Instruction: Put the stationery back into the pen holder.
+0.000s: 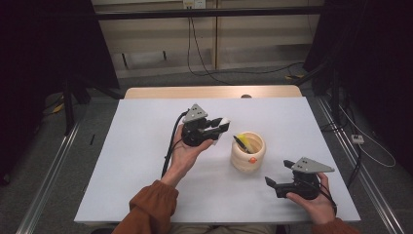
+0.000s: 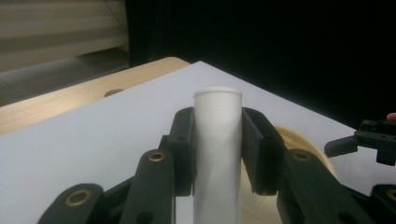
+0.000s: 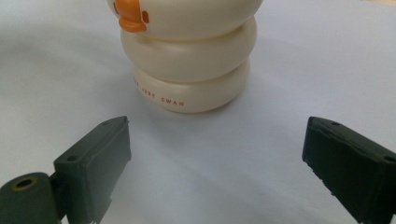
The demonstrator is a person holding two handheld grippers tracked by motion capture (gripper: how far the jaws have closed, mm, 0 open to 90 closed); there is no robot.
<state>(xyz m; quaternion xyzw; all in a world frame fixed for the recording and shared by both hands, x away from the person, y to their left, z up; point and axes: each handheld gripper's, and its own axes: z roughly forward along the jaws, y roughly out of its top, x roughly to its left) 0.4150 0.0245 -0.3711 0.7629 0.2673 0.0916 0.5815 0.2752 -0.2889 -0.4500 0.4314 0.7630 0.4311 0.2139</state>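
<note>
Currently my left gripper (image 1: 220, 127) clamps a white tube (image 2: 217, 140), held at ten o'clock of the cream duck-faced holder (image 1: 248, 152). My right gripper (image 1: 278, 174), jaws spread and empty, sits at four o'clock of it, table (image 1: 146, 146) bare between.

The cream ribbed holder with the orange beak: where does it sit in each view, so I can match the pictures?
High view: the cream holder stands right of centre on the white table, between the left tool and the right tool.
Left gripper view: its rim peeks out behind the right-hand jaw, which with the other clamps a white tube.
Right gripper view: top centre, beyond the open jaws.
Shared landmark: the white table.
</note>
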